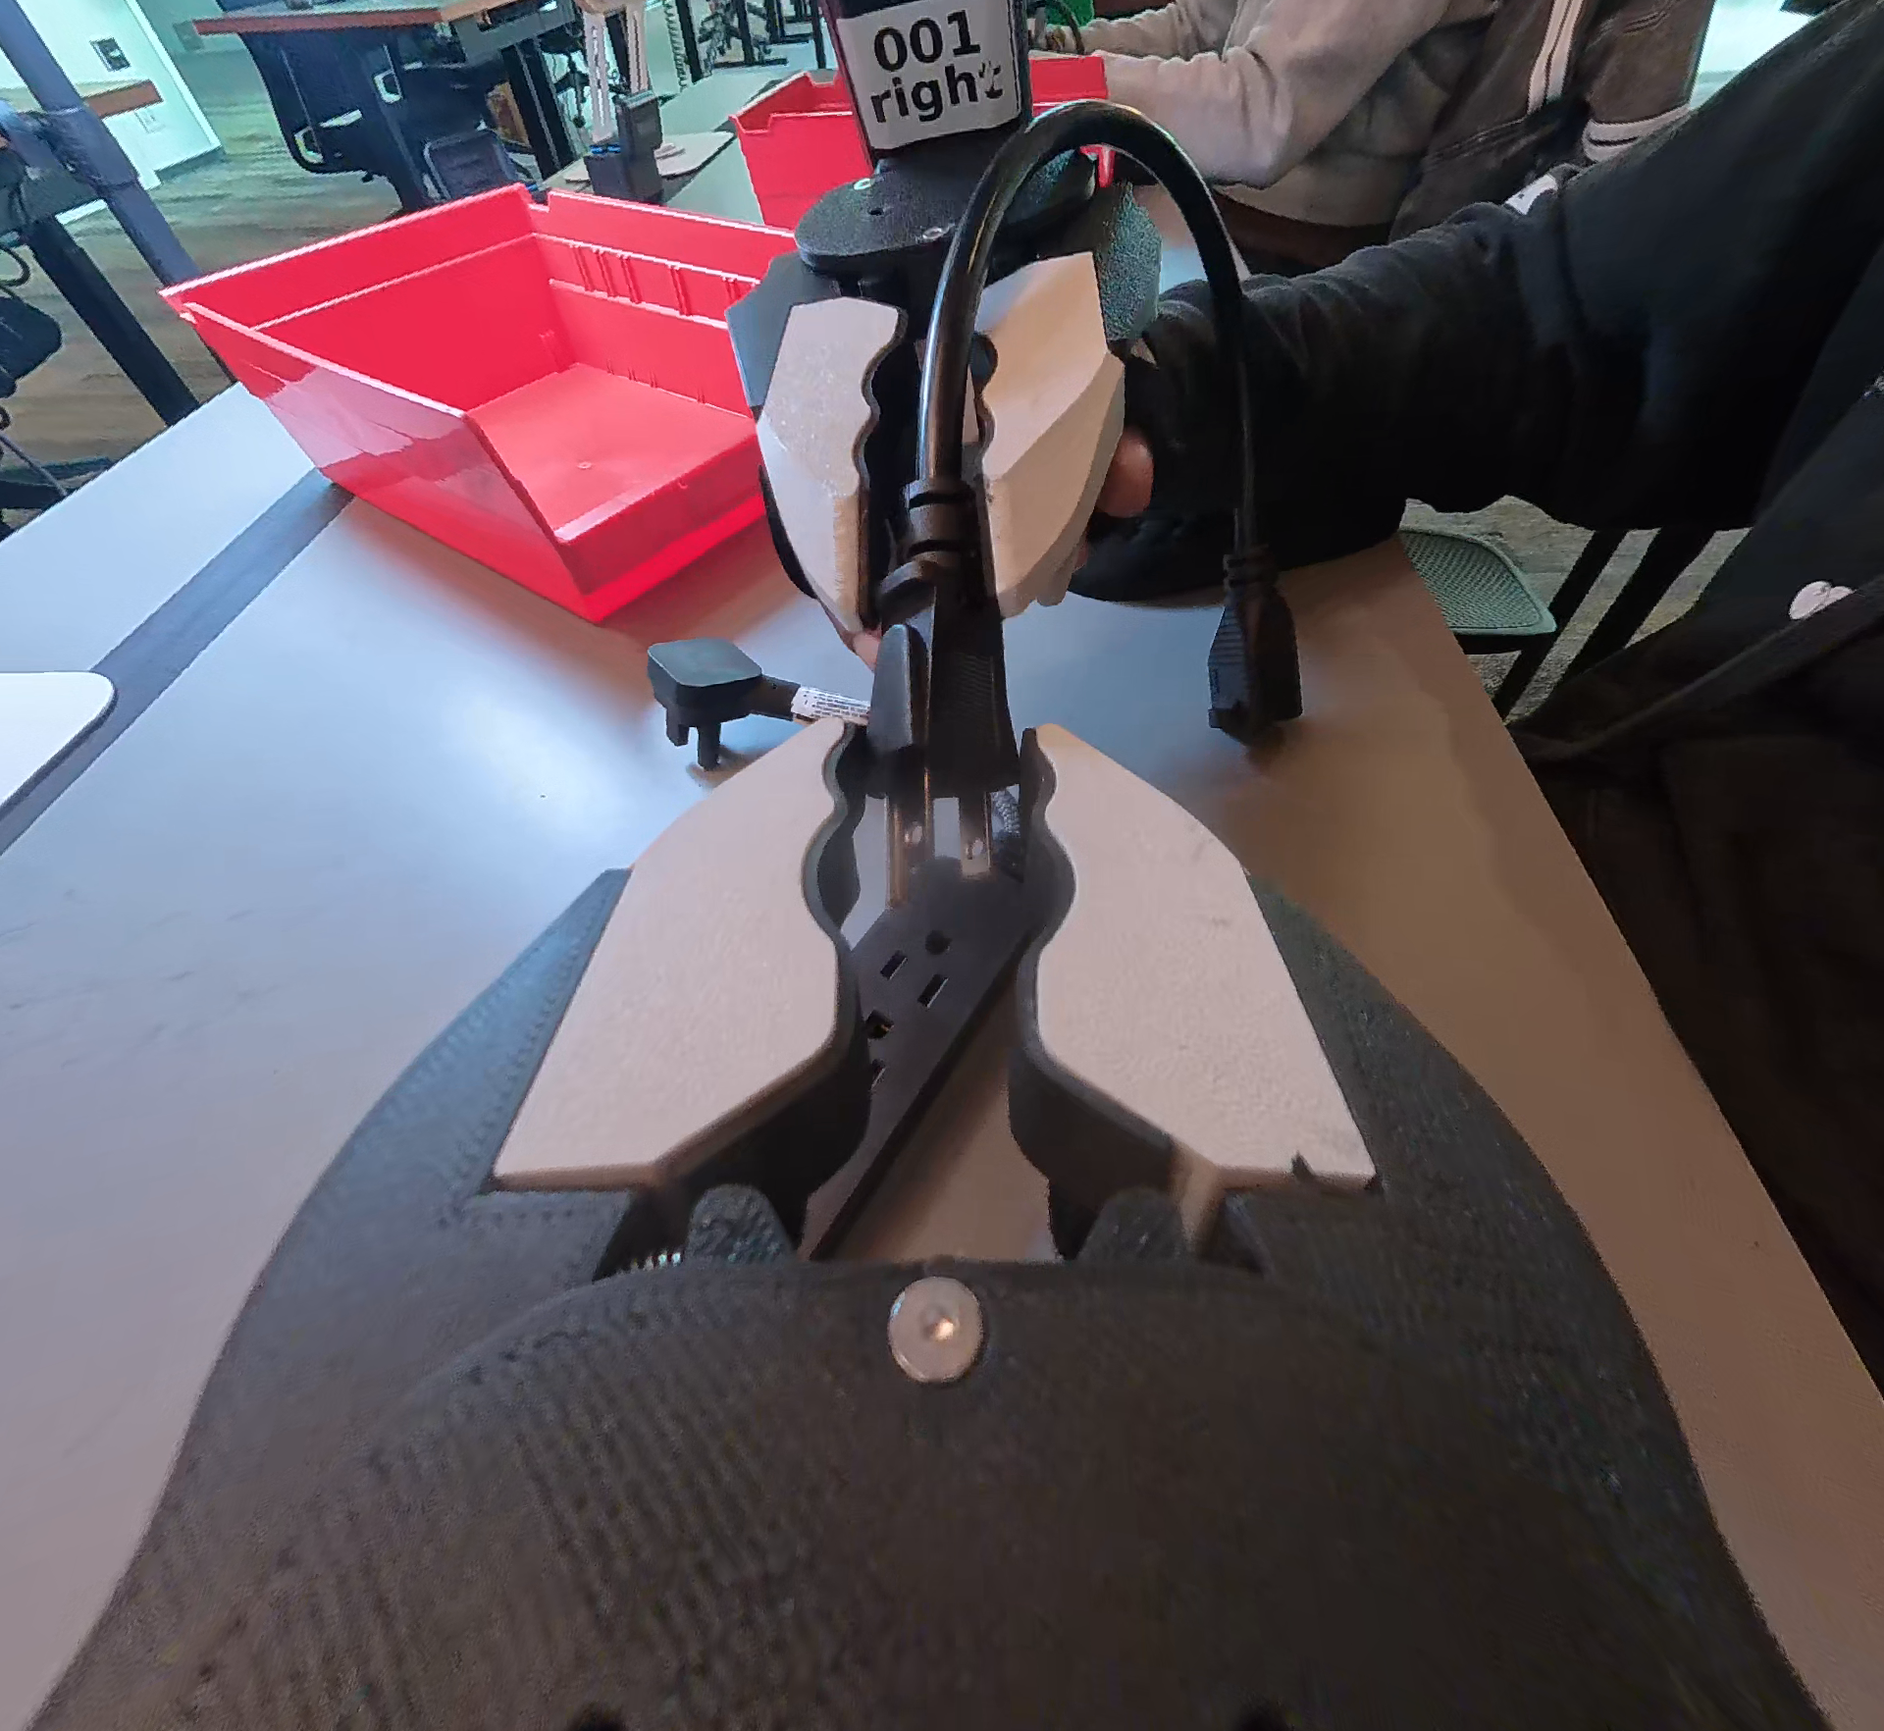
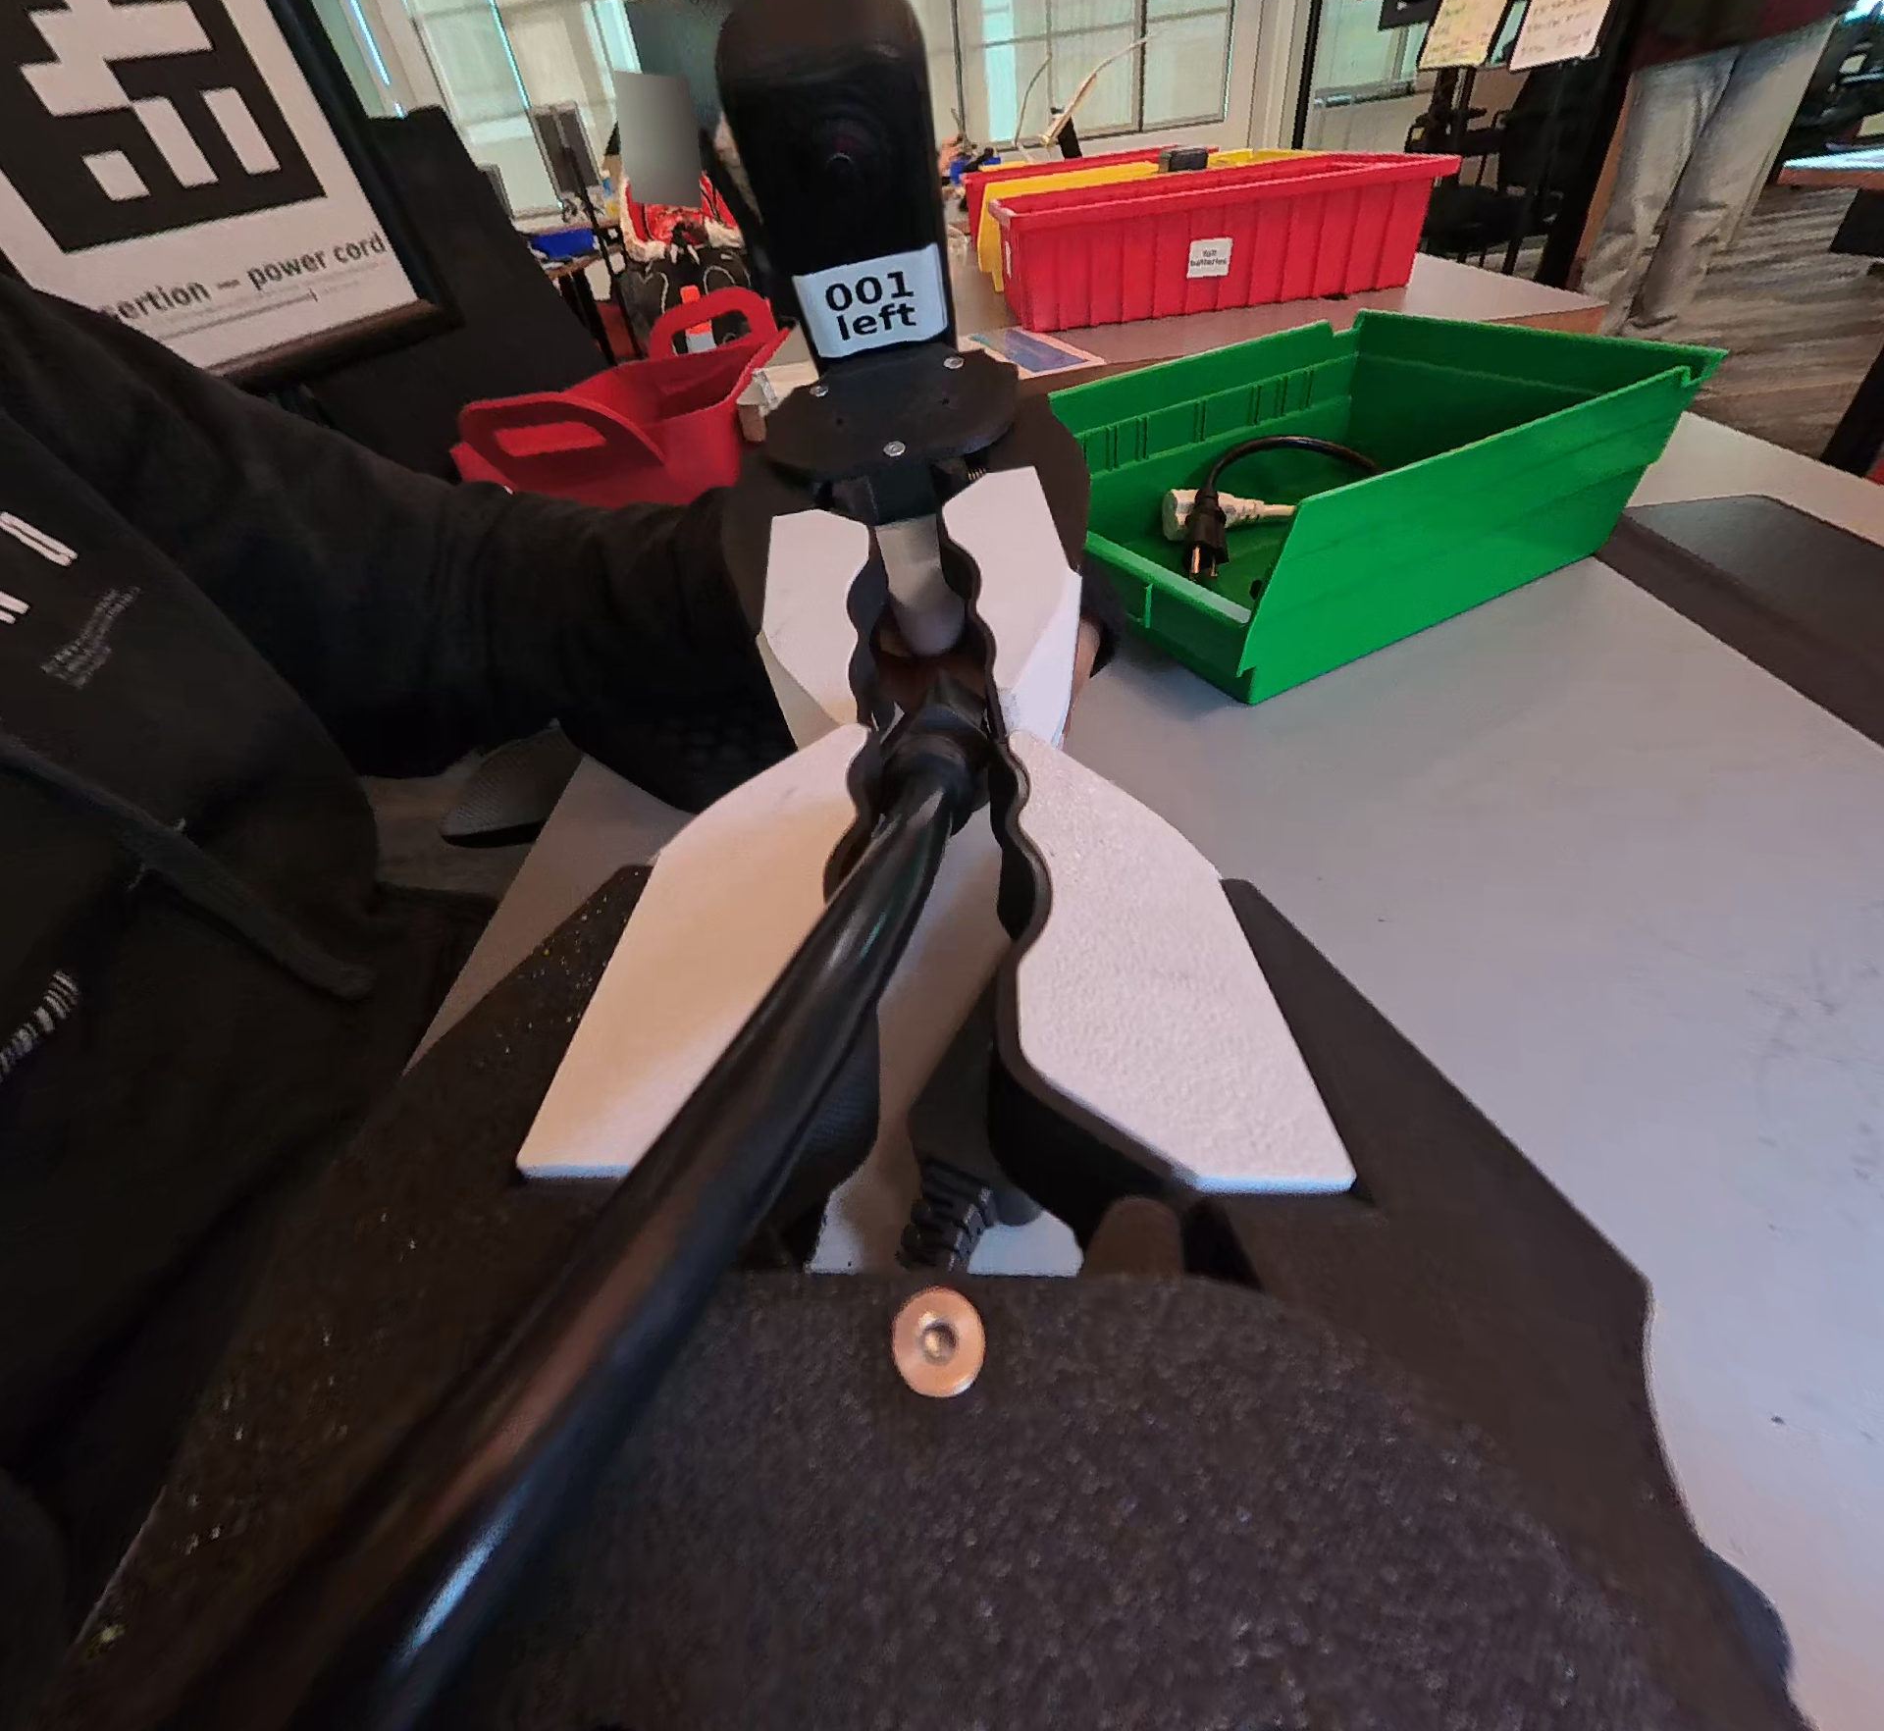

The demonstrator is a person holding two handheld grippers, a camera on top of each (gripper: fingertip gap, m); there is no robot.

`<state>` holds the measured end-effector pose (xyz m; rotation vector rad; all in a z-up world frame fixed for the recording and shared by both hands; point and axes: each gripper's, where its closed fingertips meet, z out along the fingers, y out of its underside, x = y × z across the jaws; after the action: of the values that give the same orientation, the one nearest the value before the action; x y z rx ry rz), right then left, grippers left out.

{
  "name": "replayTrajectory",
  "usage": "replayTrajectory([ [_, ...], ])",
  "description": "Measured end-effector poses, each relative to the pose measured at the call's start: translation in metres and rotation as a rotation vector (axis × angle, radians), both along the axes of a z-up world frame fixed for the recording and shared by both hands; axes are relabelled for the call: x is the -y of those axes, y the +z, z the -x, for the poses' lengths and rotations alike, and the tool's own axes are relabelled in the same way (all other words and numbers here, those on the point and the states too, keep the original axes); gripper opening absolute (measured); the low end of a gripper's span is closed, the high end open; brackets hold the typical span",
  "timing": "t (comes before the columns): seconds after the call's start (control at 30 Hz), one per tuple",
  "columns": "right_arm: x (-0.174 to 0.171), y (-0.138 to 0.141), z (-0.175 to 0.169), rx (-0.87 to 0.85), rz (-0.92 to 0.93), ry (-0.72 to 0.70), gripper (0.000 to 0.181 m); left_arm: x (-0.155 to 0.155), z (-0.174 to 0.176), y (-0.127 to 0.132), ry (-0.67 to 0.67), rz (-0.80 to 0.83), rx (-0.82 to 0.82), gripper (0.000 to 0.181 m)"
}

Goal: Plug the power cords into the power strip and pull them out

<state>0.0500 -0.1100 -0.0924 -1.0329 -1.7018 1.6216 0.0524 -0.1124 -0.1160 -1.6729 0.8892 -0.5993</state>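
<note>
The power strip (image 1: 923, 999) is clamped between the left gripper (image 1: 933, 866) jaws, its long axis running near to far. The plug (image 1: 943, 714) is clamped in the right gripper (image 1: 918, 499) jaws, its 2 visible blades pointing down at the strip, apparently just clear of the slots. Insertion is judged unfinished; pulling out remains.
</note>
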Motion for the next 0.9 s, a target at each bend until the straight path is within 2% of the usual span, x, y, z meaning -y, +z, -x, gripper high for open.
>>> replayTrajectory([
  [0.23, 0.005, -0.004, -0.002, 0.000, -0.063, 0.021, 0.023, 0.004, -0.003, -0.001, -0.040, 0.039, 0.036, 0.029],
  [0.33, 0.013, -0.015, -0.004, -0.001, -0.185, 0.047, 0.028, 0.008, -0.007, 0.006, -0.091, 0.117, 0.150, 0.029],
  [0.53, 0.014, -0.021, -0.002, -0.075, -0.345, 0.012, 0.025, 0.016, -0.009, 0.004, -0.180, 0.307, 0.288, 0.029],
  [0.63, 0.016, -0.016, -0.002, -0.124, -0.343, -0.001, 0.033, 0.020, -0.011, -0.002, -0.219, 0.369, 0.308, 0.029],
  [0.77, 0.023, -0.016, -0.006, -0.139, -0.357, 0.039, 0.024, 0.023, -0.014, 0.000, -0.250, 0.427, 0.358, 0.029],
  [0.9, 0.022, -0.021, -0.007, -0.105, -0.351, 0.055, 0.024, 0.023, -0.015, -0.005, -0.252, 0.442, 0.356, 0.030],
])
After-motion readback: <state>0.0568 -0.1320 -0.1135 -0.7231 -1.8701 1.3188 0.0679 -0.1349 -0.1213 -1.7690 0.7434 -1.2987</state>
